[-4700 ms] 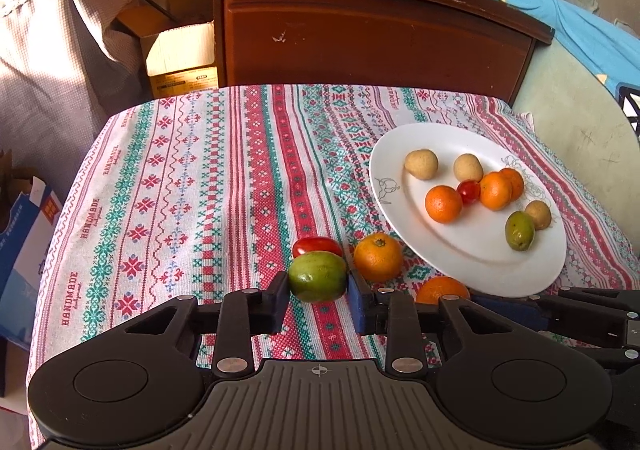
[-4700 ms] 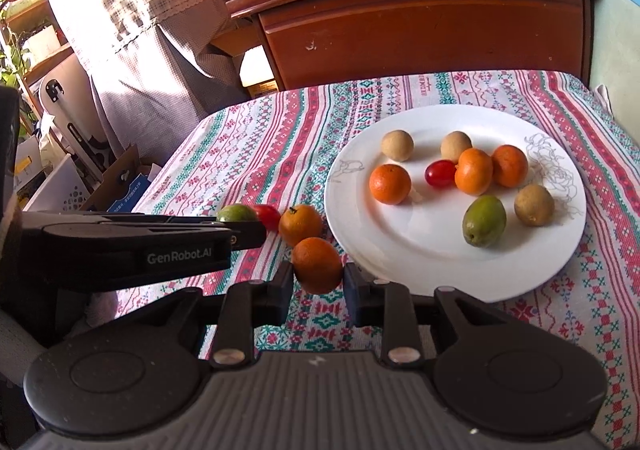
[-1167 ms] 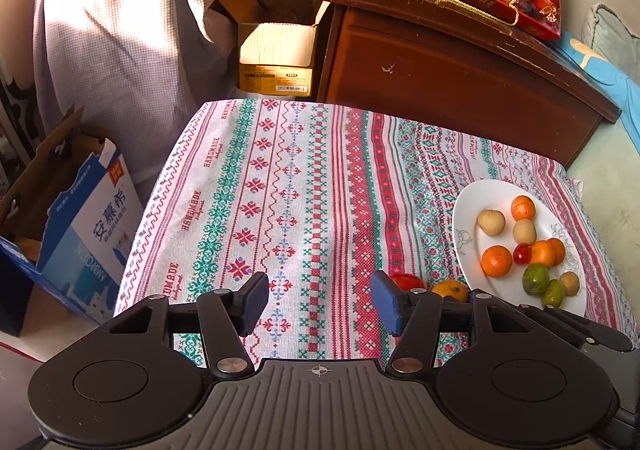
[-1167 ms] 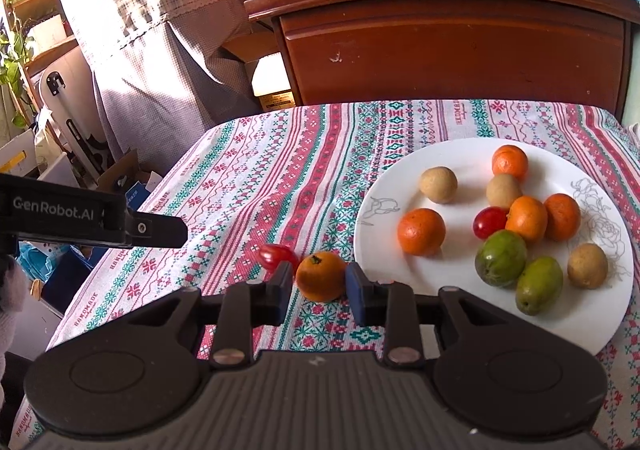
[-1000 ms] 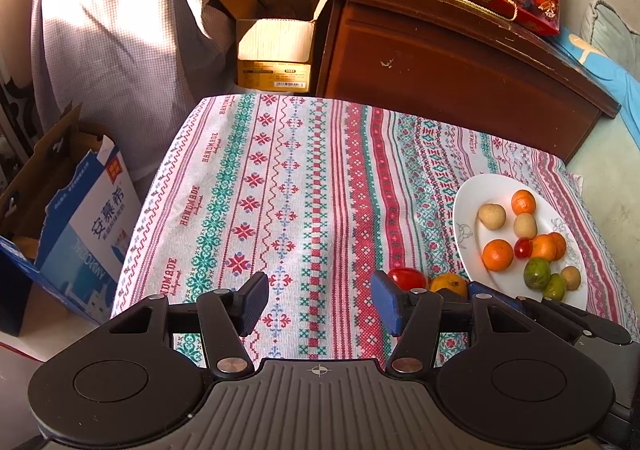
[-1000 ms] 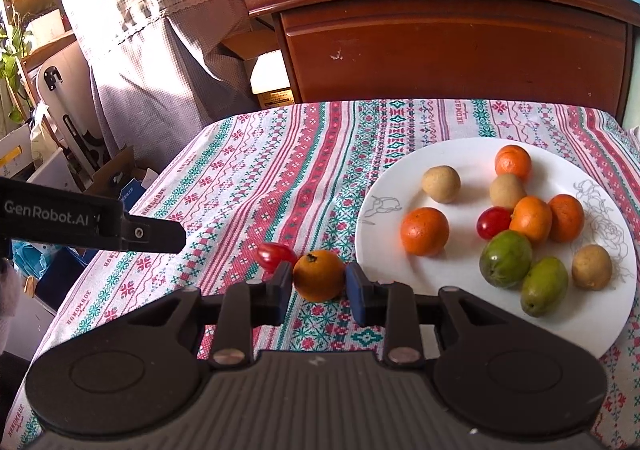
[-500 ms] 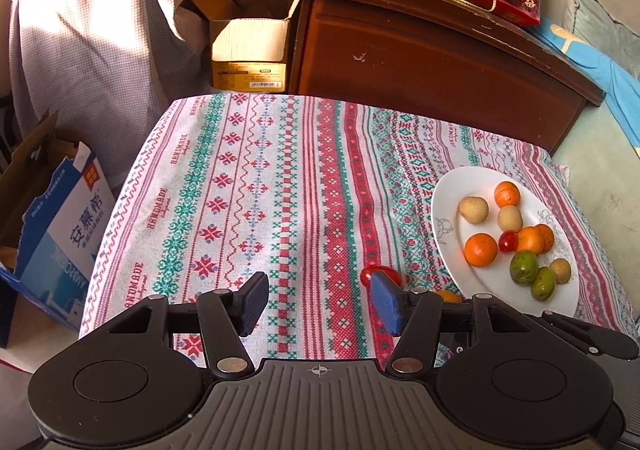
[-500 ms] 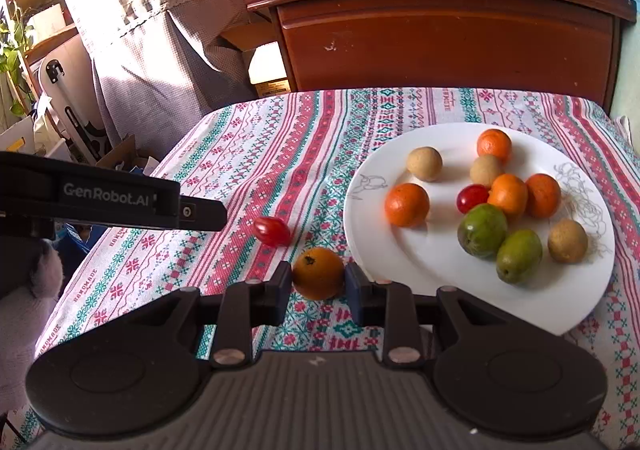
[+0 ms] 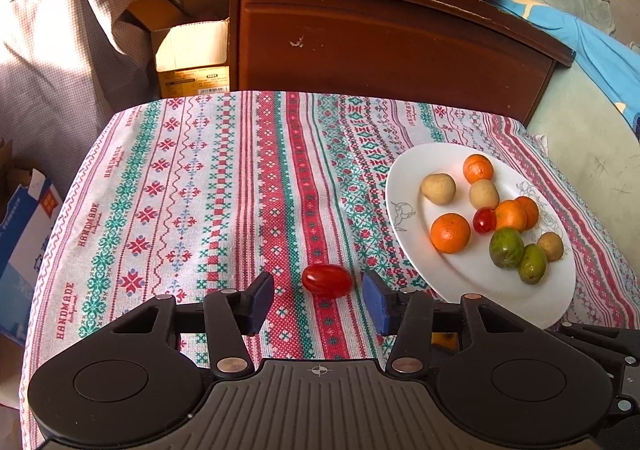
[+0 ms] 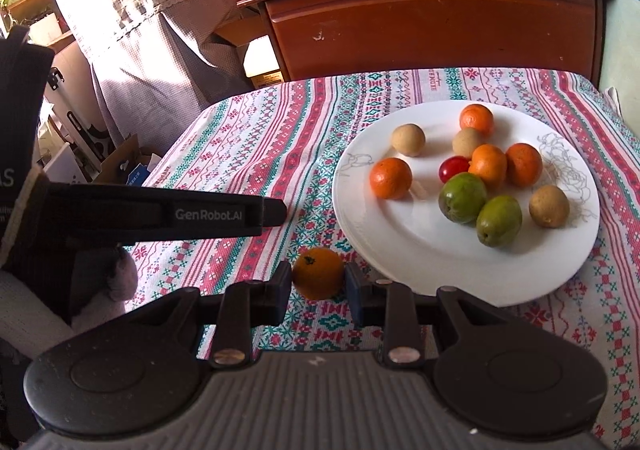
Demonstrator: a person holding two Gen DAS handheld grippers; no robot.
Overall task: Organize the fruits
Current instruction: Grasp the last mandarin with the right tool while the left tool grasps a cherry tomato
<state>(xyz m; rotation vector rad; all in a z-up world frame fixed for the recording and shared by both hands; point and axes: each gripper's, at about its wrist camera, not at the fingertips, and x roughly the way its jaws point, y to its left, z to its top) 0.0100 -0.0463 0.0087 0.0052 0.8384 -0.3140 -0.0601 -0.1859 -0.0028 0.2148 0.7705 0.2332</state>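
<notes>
Left hand-held gripper (image 9: 318, 302) has just been closing and its jaws now straddle the cherry tomato (image 9: 327, 280), with a clear gap on each side, so no contact yet. Risk, my read: the tomato is small, smooth and oval, sitting toward the fingertips; if one pad touches first it squirts forward across the cloth, or gets crushed if the squeeze goes too far. Right hand-held gripper (image 10: 318, 286) is narrow and clamped on a small orange (image 10: 319, 278), low over the striped cloth on the surface (image 10: 256, 137), just beside the near rim of the white plate (image 10: 360, 226). Risk there: the two tools sit close together, and the left one's body crosses the right view; a bump could knock the orange loose. It's round, so it would roll. Dropping it onto the crowded plate could also nudge fruit toward the rim. Count on plate: four oranges, two green fruits, three tan round fruits, one cherry tomato, ten total. Off plate: one orange (held), one tomato on the cloth near the plate's left edge.
</notes>
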